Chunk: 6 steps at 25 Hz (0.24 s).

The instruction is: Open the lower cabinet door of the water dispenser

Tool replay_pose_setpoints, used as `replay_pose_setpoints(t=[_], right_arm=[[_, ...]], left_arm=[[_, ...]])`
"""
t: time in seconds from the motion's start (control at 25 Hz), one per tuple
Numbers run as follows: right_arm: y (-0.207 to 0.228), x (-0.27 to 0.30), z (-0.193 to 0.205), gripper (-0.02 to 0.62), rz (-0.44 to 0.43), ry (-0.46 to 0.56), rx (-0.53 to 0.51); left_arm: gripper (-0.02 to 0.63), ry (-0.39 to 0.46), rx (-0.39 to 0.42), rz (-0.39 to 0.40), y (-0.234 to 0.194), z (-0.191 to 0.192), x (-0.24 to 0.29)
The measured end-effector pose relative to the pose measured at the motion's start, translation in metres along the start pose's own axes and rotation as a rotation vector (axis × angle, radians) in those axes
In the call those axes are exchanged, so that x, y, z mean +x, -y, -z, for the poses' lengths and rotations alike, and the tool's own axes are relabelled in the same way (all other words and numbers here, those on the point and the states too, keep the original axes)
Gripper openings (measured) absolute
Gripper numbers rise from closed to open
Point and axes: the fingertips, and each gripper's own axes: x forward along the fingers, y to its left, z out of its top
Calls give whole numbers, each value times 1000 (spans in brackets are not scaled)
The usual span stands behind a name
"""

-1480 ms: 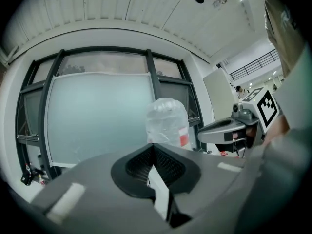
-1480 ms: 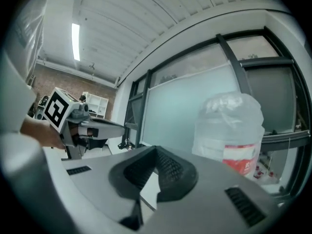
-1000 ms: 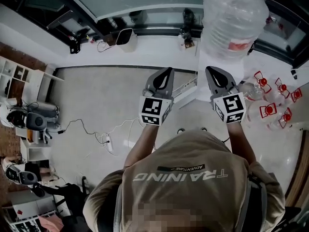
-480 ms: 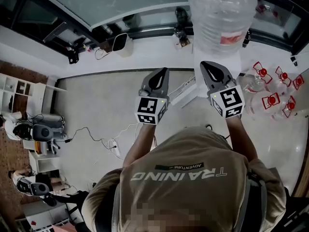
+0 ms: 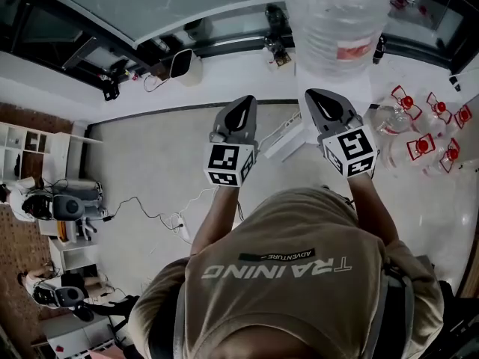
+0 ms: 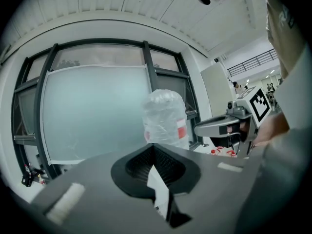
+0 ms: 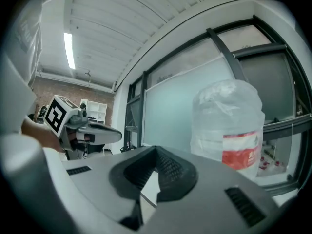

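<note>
**Desk:** Where is the water dispenser [image 5: 361, 88]?

**Photographer:** Upper right of centre in the head view, under its water bottle [image 5: 335, 17]. What looks like its lower cabinet door [image 5: 284, 142] angles out at lower left.

**Desk:** The jaws?

**Photographer:** The left gripper [image 5: 241, 105] and right gripper [image 5: 318, 97] are both pressed together, pinching nothing.

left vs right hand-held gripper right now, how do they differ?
In the head view, the left hand-held gripper shows over the floor, beside the water dispenser; the right hand-held gripper shows against its white body, near the bottle. The left one's tip leans right, the right one's leans left. Shared: both are shut and empty.
</note>
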Motion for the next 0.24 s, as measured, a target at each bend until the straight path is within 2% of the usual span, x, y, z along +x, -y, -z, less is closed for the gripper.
replay_pose_setpoints(t=[0.24], right_arm=[[-4,13,4,8,-12,-25,-24]], left_arm=[[-8,-9,-30,-9,-8,10,0]])
